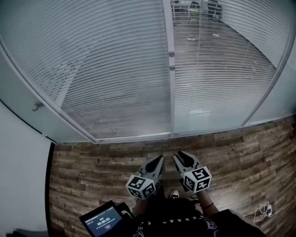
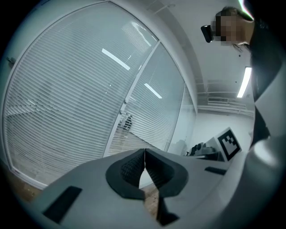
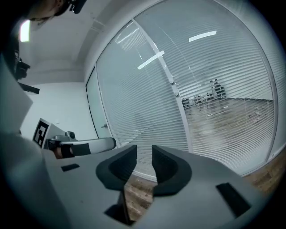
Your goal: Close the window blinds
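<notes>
Nearest the person, at the near left, a small dark device with a lit screen (image 1: 103, 219) shows a row of digits that looks like a timer. The figures are too small for me to read with confidence. White print on the person's dark top is cut off at the bottom edge and is not legible either. The cubes on the grippers carry only black-and-white square markers, with no words.

Both grippers are held low in front of the body over the wood-plank floor (image 1: 92, 171), well short of the window. The left gripper (image 1: 160, 159) has its jaws pressed together with nothing between them. The right gripper (image 1: 180, 155) has its jaws a little apart and is also empty. A white cable with a plug (image 1: 265, 211) lies on the floor at the near right.

Farther off are the glazed panels with the blinds behind them. The left blind (image 1: 101, 69) looks fairly opaque. The slats of the right blind (image 1: 222, 74) let the room beyond show through, with tables (image 1: 192, 5) at the far end. Two small knobs (image 1: 171, 60) sit on the upright between the panels and may be the controls, though I cannot be sure.

As I see it, the task has not begun. Nothing has been touched, and at least the right blind needs closing.
</notes>
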A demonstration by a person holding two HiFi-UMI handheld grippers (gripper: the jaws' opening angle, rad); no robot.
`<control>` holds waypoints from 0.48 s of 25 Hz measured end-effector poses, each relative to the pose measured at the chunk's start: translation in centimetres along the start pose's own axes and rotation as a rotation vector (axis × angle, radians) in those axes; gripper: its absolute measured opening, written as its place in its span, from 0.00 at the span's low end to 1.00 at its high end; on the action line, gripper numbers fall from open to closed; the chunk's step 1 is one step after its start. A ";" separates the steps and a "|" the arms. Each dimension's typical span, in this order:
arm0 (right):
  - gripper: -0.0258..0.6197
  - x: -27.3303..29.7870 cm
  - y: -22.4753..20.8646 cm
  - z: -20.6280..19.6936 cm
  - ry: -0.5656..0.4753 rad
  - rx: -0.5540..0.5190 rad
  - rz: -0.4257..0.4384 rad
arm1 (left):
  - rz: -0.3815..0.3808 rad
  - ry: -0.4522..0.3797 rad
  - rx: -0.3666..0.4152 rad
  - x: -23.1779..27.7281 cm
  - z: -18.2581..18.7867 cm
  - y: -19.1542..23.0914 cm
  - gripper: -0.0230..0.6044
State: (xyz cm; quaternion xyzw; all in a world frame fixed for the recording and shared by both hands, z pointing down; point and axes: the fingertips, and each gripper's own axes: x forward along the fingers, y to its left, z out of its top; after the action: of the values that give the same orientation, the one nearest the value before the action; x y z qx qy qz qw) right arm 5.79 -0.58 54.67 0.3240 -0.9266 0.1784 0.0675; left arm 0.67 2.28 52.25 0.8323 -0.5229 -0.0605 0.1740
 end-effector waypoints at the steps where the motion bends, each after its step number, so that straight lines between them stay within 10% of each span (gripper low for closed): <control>1: 0.22 0.7 -0.6 0.3 0.003 -0.002 -0.002 | -0.003 0.002 -0.001 0.9 0.2 0.6 0.04; 12: 0.22 11.7 -8.6 8.4 -0.064 -0.072 -0.143 | -0.151 0.033 0.053 12.6 6.2 9.6 0.04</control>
State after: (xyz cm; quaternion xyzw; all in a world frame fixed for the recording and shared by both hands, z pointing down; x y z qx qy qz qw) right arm 1.89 -16.73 52.12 0.3920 -0.9087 0.1291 0.0621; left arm -3.59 -14.15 50.86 0.8746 -0.4571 -0.0457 0.1554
